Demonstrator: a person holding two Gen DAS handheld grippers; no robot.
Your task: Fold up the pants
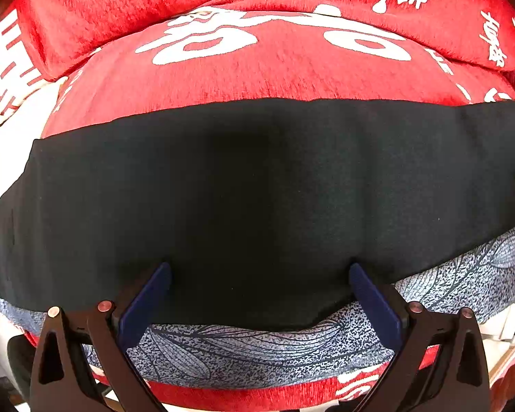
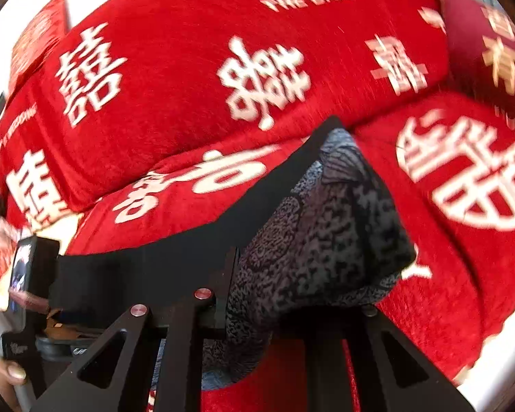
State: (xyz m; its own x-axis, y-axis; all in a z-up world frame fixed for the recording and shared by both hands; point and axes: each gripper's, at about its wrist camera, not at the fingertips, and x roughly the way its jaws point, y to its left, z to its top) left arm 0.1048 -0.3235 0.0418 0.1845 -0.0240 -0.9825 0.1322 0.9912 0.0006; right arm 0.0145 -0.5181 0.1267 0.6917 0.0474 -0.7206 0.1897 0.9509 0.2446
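Note:
The pants (image 1: 257,199) lie across a red sofa seat, black side up, with a blue-grey leaf-print part (image 1: 257,350) showing along the near edge. My left gripper (image 1: 259,274) is open, its blue fingers (image 1: 147,295) resting on the near edge of the black cloth, nothing between them. In the right wrist view my right gripper (image 2: 292,285) is shut on the leaf-print cloth of the pants (image 2: 326,233) and holds a bunched fold raised over the seat. The black part (image 2: 175,250) trails left. The right fingertips are hidden by cloth.
The red sofa seat (image 1: 257,79) and backrest (image 2: 189,68) carry white characters. A red cushion (image 2: 491,51) sits at the far right. The other hand-held gripper and a hand (image 2: 24,309) show at the left of the right wrist view.

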